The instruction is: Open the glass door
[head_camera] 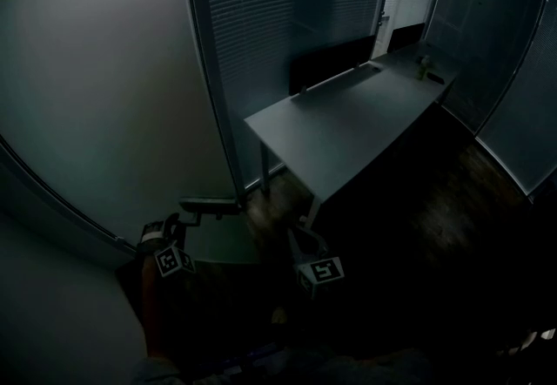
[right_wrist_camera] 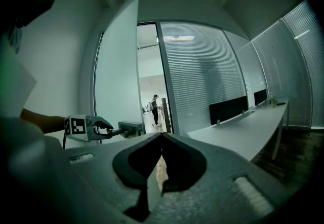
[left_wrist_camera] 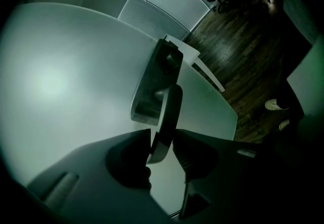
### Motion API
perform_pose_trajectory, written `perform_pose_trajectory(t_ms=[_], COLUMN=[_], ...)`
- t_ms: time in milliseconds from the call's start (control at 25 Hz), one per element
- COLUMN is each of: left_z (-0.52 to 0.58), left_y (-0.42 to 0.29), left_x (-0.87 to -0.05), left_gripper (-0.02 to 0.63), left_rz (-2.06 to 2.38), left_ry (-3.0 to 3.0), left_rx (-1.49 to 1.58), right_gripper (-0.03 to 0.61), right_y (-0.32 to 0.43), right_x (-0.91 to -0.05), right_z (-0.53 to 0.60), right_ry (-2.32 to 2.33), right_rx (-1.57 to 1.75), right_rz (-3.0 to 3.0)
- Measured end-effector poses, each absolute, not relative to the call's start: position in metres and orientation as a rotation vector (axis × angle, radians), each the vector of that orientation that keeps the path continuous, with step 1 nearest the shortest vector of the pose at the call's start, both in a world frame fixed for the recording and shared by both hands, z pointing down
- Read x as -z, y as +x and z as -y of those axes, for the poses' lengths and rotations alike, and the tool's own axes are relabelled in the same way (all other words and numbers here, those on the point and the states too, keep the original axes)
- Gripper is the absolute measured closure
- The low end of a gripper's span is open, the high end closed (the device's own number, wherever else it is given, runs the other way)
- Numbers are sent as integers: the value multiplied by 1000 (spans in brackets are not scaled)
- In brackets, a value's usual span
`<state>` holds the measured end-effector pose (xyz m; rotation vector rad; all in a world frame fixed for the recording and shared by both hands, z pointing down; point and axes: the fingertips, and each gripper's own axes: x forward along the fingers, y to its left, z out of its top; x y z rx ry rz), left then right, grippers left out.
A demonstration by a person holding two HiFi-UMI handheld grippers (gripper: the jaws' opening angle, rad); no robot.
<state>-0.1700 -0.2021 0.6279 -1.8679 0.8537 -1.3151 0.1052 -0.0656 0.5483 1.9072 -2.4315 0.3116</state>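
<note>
The frosted glass door (head_camera: 104,104) stands swung partly open, with the lit doorway (right_wrist_camera: 152,91) beside its edge in the right gripper view. My left gripper (head_camera: 178,228) is shut on the door's metal lever handle (head_camera: 213,207). In the left gripper view the lever (left_wrist_camera: 168,111) runs between the two pads of the left gripper (left_wrist_camera: 162,137), out from its mounting plate (left_wrist_camera: 152,83) on the glass (left_wrist_camera: 61,81). My right gripper (head_camera: 298,239) hovers to the right of the handle, apart from the door. Its jaws (right_wrist_camera: 161,135) are shut with nothing between them.
A long grey desk (head_camera: 348,122) with a dark divider panel (head_camera: 335,65) stands by the blind-covered glass wall (head_camera: 287,0). A small green object (head_camera: 422,70) sits at its far end. Dark wood floor (head_camera: 435,200) lies right of the desk. A person (right_wrist_camera: 154,109) stands beyond the doorway.
</note>
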Motion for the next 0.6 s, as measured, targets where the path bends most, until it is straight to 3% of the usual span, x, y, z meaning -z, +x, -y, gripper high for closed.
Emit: perform_pose_trajectory(t_ms=[600], left_z=[137], left_y=[-200], left_x=[-621], left_gripper=[474], left_rz=[-779], left_ry=[-1875], left_rx=[1273], right_gripper=[577], right_y=[77], right_x=[-545], right_z=[-7], right_ry=[2027], right_rx=[-337], right_rz=[2352])
